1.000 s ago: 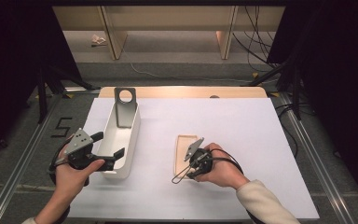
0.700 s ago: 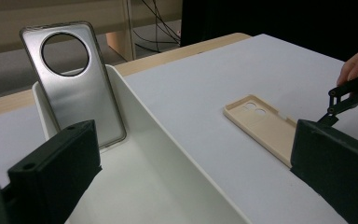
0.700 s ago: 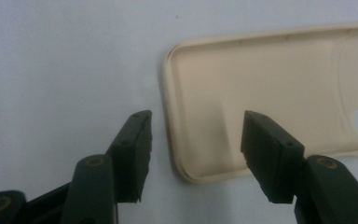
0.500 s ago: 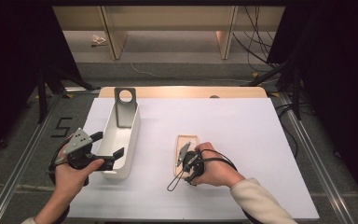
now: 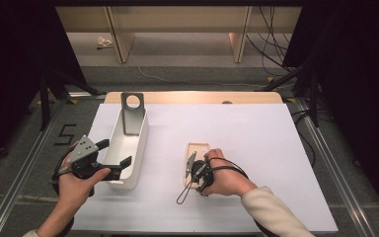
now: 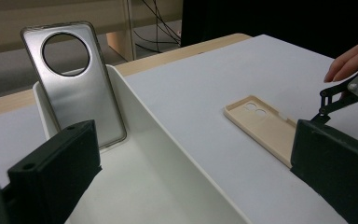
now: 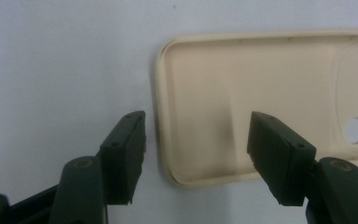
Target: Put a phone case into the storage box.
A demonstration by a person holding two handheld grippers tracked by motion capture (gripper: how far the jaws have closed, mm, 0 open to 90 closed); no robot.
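Two phone cases are on the white table (image 5: 276, 148): one beige phone case (image 5: 196, 157) lies flat near the middle, and one silver phone case (image 5: 132, 112) leans upright at the far end of the single white bin (image 5: 140, 148) on the left. The right gripper (image 7: 196, 154), jaws just opened, straddles the beige case's near corner without pinching it. The left gripper (image 6: 186, 177) stands apart around the bin's near end.

Cream phone case (image 7: 242, 102); silver phone case (image 6: 74, 84); white bin (image 5: 139, 148); black claw (image 7: 198, 154).
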